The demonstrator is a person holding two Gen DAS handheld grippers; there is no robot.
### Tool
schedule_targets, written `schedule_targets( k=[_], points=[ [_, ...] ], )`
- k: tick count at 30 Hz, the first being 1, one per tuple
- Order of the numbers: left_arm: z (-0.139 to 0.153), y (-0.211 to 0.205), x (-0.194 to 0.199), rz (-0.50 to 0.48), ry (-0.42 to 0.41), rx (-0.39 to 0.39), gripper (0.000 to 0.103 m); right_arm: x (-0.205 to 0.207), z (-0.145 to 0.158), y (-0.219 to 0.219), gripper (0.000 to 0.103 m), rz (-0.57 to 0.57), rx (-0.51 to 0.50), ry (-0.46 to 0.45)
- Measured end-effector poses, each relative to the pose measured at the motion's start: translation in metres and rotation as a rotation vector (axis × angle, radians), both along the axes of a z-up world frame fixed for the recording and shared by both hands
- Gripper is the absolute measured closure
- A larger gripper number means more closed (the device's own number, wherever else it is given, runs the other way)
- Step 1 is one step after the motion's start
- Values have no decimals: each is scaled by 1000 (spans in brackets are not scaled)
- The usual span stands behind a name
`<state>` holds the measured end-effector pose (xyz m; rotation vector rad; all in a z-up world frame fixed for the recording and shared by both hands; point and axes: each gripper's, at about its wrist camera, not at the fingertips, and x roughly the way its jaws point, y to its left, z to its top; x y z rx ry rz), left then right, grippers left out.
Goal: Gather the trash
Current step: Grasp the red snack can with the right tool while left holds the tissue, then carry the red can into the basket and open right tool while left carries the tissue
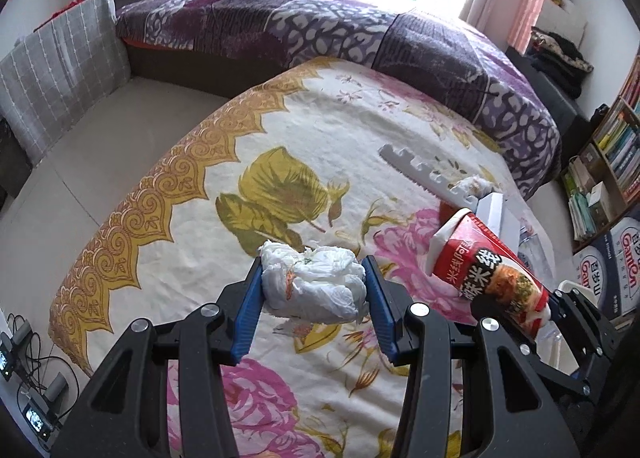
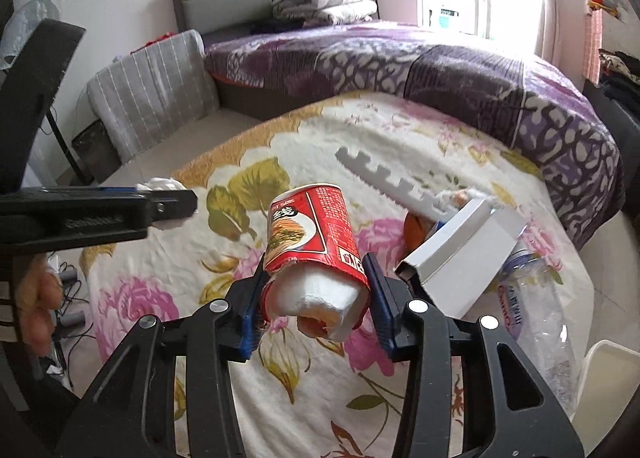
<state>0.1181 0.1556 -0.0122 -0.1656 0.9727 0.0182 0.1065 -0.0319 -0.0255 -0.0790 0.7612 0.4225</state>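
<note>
While each tool (image 1: 314,290) (image 2: 316,290) grips trash — tissue wad (image 1: 314,286), noodle cup (image 2: 316,242) — the floral blanket's (image 1: 320,130) middle lies bare.

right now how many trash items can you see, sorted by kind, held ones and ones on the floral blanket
crumpled white tissue wads: 2, one in the left gripper, one on the blanket
red noodle cup: 1, in the right gripper
white cardboard box: 1
clear plastic bottle: 1
white notched foam strip: 1
orange item behind the box, kind unclear: 1
total: 7
</note>
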Motion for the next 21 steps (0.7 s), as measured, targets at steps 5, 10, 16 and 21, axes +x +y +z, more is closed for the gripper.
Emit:
schedule_targets(
  k=[5,10,16,21],
  points=[
    [8,-11,-1,-7,-28,2,55,-7,13,-13,61,-40,13,-33],
    [16,-30,-4,-28,-65,27,55,-11,23,-30,61,-89,29,-51],
    [23,-53,-7,-48,-111,59,55,-17,32,-49,61,-163,37,-76],
    [28,-77,-7,-77,-137,74,55,-21,36,-70,61,-226,43,-79]
  ],
)
